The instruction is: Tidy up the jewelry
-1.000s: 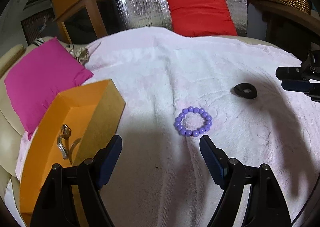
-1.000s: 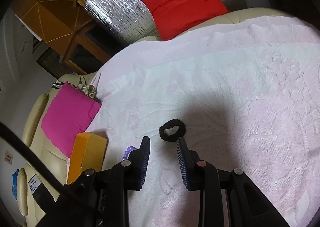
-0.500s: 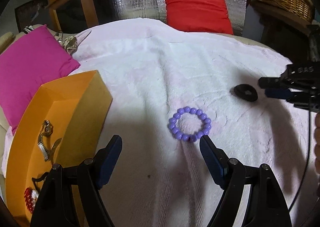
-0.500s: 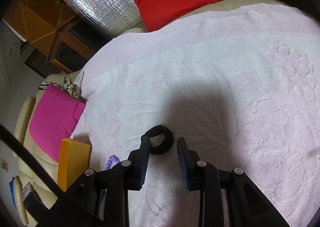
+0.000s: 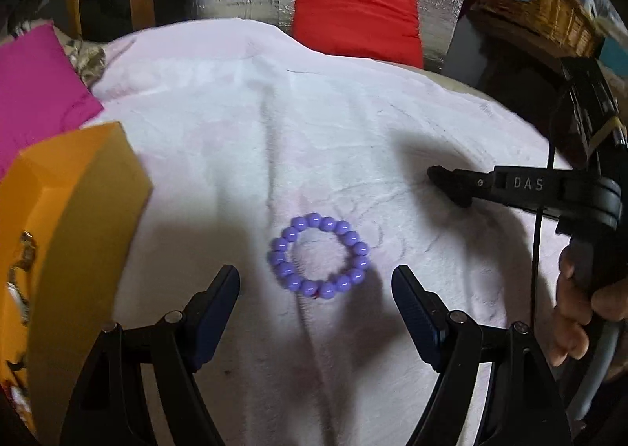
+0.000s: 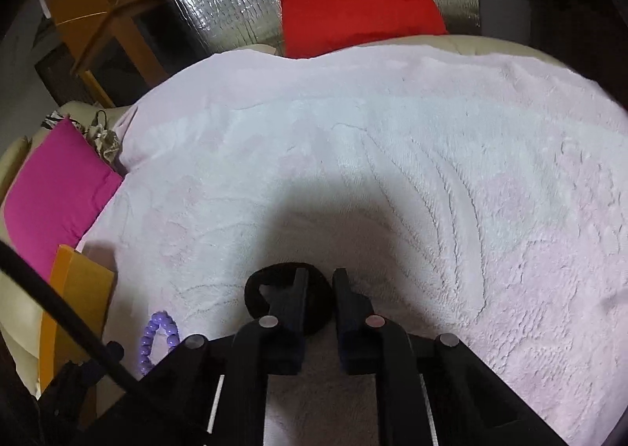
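A purple bead bracelet (image 5: 318,256) lies flat on the pale pink blanket (image 5: 314,124), just ahead of and between the fingers of my left gripper (image 5: 316,285), which is open and empty. The bracelet also shows in the right wrist view (image 6: 157,340). My right gripper (image 6: 318,281) is narrowly open, low on the blanket, its fingers straddling one side of a black ring-shaped hair tie (image 6: 271,293). In the left wrist view the right gripper (image 5: 443,176) reaches in from the right and hides the hair tie. An open orange box (image 5: 66,234) holding jewelry stands at the left.
A magenta cushion (image 5: 35,92) lies left of the box, a red cushion (image 5: 357,14) at the back against silver foil. A wicker basket (image 5: 541,10) stands at the back right. Wooden furniture (image 6: 98,6) stands behind the blanket at the left.
My right gripper moved forward and down until its fingers straddle the black hair tie. My left gripper moved closer to the purple bracelet, which now lies just ahead of its fingers.
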A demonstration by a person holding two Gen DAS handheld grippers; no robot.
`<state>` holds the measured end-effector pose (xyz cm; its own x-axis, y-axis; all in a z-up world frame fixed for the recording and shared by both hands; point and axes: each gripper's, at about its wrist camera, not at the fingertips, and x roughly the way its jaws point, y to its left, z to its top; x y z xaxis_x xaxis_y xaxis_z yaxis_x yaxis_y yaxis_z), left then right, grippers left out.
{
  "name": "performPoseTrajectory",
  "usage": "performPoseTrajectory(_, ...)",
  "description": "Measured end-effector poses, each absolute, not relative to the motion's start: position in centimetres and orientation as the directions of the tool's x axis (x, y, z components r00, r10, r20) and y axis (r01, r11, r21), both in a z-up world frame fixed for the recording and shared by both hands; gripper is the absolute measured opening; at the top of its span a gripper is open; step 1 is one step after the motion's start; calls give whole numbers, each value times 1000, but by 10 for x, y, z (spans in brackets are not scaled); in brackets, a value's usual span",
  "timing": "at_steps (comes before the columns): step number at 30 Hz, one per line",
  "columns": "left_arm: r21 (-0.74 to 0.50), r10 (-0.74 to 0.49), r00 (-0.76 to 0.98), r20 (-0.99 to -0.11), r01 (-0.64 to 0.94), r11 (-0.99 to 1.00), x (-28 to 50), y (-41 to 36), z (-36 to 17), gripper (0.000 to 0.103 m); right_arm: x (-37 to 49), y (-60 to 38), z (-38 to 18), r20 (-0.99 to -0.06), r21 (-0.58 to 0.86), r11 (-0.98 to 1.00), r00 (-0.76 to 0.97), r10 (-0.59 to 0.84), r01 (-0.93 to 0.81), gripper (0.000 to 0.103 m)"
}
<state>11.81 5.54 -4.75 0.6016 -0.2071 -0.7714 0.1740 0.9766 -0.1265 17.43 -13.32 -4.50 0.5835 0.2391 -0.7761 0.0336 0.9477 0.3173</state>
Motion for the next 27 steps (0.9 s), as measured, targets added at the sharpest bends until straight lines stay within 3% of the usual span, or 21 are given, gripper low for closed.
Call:
performPoseTrajectory(3, -150, -224, 599, -769, 172, 974, 120, 52, -49, 69, 172, -143, -41, -765, 351, 936, 588, 261, 40, 11)
performPoseTrajectory(5, -164, -239, 585, -775, 180, 970, 122, 49, -53, 45, 169, -150, -39, -763, 373, 927, 585, 276, 49, 11)
performPoseTrajectory(9, -168, -245, 580, -777, 184, 968, 123, 47, -54, 39, 159, -157, -33, -762, 375, 926, 584, 279, 47, 11)
performPoseTrajectory(11, -186, -262, 580, -771, 189, 964, 121, 47, -53, 27, 152, -163, -29, -758, 387, 921, 583, 291, 43, 11)
performPoseTrajectory(18, -188, -283, 578, -765, 219, 957, 116, 37, -50, 20, 132, -184, -15, -747, 407, 912, 591, 304, 46, 11)
performPoseTrajectory(21, -208, -309, 574, -758, 237, 949, 113, 34, -46, 9, 124, -192, -12, -751, 400, 915, 591, 295, 51, 11)
performPoseTrajectory(27, -189, -308, 561, -768, 261, 947, 107, 23, -48, 10, 114, -201, -14, -766, 390, 918, 577, 283, 67, 11)
